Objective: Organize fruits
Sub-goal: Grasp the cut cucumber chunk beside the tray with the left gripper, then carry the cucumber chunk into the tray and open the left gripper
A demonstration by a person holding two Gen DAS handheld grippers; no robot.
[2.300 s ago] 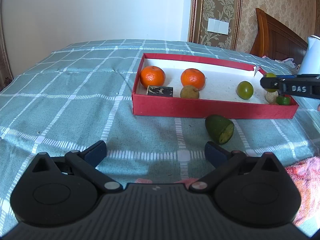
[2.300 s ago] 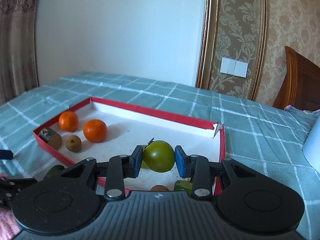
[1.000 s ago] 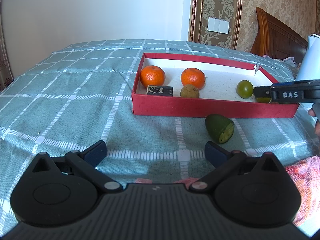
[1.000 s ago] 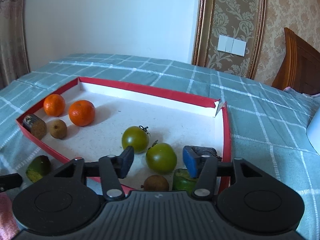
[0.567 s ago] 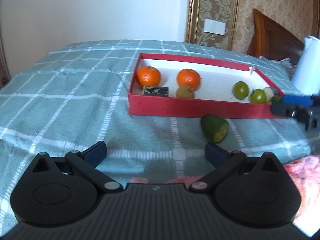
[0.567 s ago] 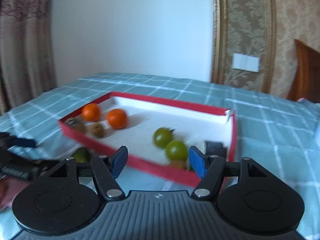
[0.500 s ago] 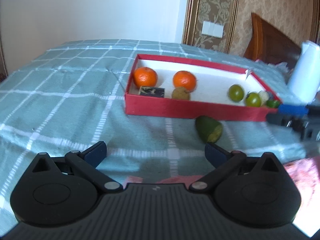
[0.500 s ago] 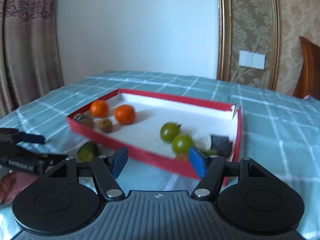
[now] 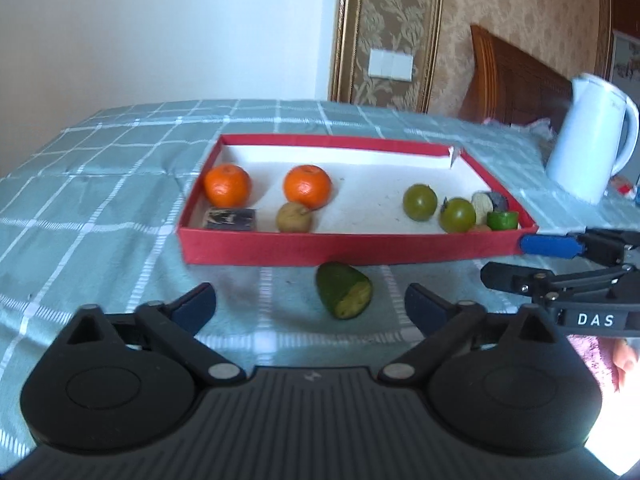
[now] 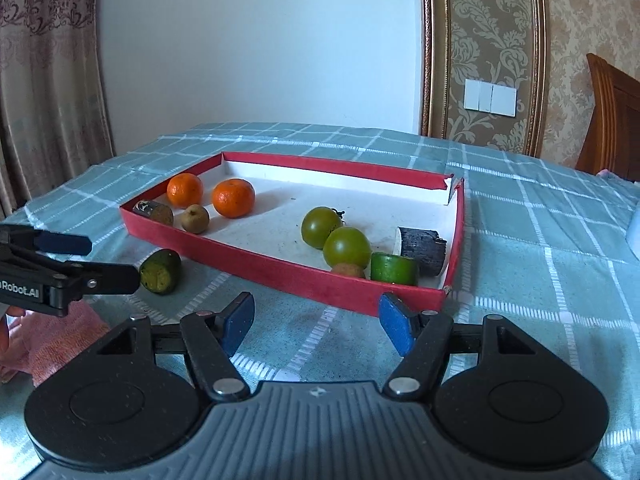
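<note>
A red tray (image 9: 340,248) (image 10: 280,272) on the checked cloth holds two oranges (image 9: 227,185) (image 9: 307,186), two green tomatoes (image 10: 321,227) (image 10: 347,247), a small brown fruit (image 9: 294,217) and cut pieces at its right end. In front of the tray a cut green fruit piece (image 9: 344,294) (image 10: 160,271) lies on the cloth. My left gripper (image 9: 308,300) (image 10: 112,260) faces that piece from just short of it; its jaws are closing and touch nothing. My right gripper (image 10: 316,316) (image 9: 505,259) is open and empty, just outside the tray's near right corner.
A white kettle (image 9: 588,140) stands to the right of the tray. A pink towel (image 10: 56,340) lies on the cloth between the two grippers, near the front edge. A dark block (image 9: 230,219) and a green cut cylinder (image 10: 394,268) sit in the tray.
My right gripper let the green tomato go inside the tray, opened and drew back out over the near rim. My left gripper shifted sideways and its fingers came in a little.
</note>
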